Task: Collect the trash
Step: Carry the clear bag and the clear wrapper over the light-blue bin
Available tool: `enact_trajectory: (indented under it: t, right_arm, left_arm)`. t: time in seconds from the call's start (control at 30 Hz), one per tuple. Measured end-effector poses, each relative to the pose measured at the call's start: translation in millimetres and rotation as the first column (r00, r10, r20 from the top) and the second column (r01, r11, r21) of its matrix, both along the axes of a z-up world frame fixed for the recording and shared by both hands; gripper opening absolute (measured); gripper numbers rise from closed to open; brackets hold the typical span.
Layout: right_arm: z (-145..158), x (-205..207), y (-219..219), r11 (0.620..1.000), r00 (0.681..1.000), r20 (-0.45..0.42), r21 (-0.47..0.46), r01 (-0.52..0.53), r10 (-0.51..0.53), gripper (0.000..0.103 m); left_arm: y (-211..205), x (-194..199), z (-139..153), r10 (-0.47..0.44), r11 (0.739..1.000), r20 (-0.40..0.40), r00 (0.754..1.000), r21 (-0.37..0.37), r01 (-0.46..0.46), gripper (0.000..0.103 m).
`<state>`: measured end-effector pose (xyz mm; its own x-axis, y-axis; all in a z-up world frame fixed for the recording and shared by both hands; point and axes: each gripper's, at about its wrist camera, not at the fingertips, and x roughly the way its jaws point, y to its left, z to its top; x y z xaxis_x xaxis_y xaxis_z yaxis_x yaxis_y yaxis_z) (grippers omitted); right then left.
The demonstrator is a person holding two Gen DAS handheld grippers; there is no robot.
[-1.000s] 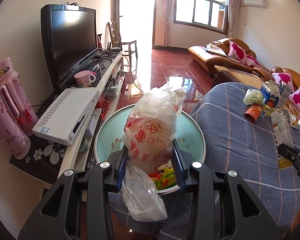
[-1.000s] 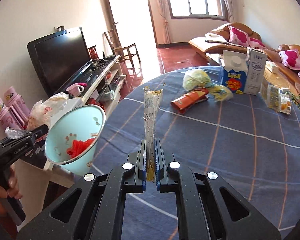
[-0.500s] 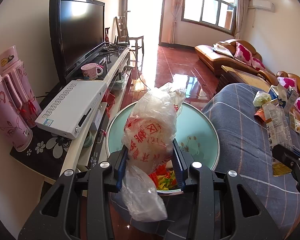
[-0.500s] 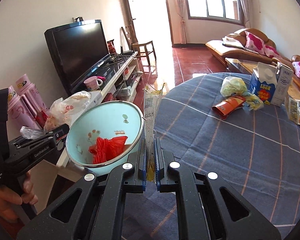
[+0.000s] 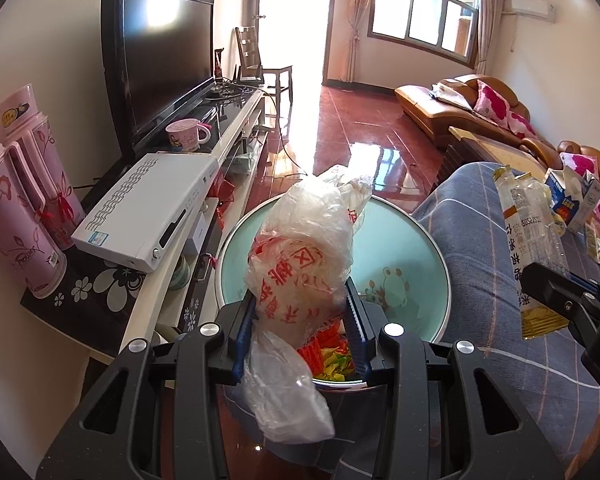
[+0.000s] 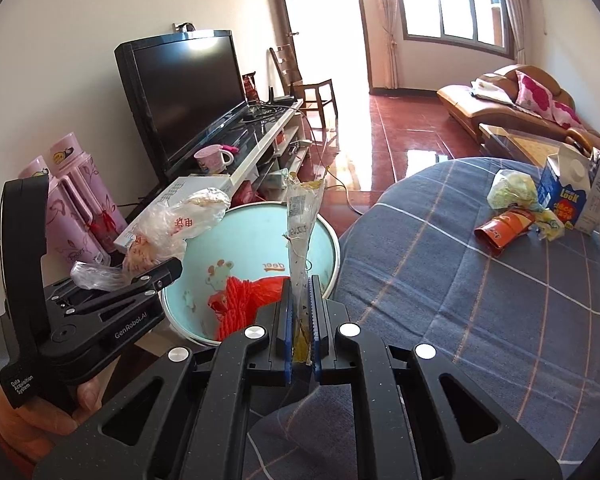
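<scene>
Standing upright in the right gripper (image 6: pixel 300 320), jaws pinched flat on its lower end, long axis pointing to twelve o'clock: a clear wrapper (image 6: pixel 302 232). Lying at about eleven o'clock from that gripper, just beyond its fingertips and beside the table (image 6: pixel 480 300) edge: the mint basin (image 6: pixel 320 240), red scraps inside. Clamping a crumpled plastic bag (image 5: pixel 304 248) over the basin's near rim: the left gripper (image 5: pixel 302 320), nearer the basin. Showing yellow-green scraps under the bag only in the left view; showing carton and remaining litter at two o'clock more plainly in the right.
</scene>
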<state>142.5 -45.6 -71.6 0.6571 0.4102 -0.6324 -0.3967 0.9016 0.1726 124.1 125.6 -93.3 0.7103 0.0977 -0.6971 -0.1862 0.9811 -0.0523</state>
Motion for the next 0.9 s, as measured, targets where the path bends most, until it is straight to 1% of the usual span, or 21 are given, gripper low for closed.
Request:
enact_trajectory:
  t: [0.4,0.6,0.77,0.9]
  right_arm:
    - [-9.6,24.3,17.5,1.000,0.999,-0.032,0.015,-0.003,0.004,0.008]
    - [-17.3,37.1,25.0,1.000,0.998,-0.065,0.021,-0.004,0.006,0.008]
    - [-24.9,45.5,34.9,1.000,0.996,-0.083,0.011,-0.016,0.017,0.008]
    - [-34.5,53.8,35.1,1.000,0.993,-0.119,0.023,-0.009,0.012,0.008]
  left_arm:
    - [7.2,9.8,-10.9,0.019,1.000,-0.027,0.999,-0.009,-0.019,0.039]
    - [7.0,17.9,-17.5,0.016,1.000,-0.044,0.999,-0.014,-0.016,0.039]
    - [9.3,23.9,-29.5,0.011,1.000,-0.074,0.997,-0.027,-0.013,0.039]
    - [9.5,29.8,-36.1,0.016,1.000,-0.093,0.996,-0.025,-0.018,0.039]
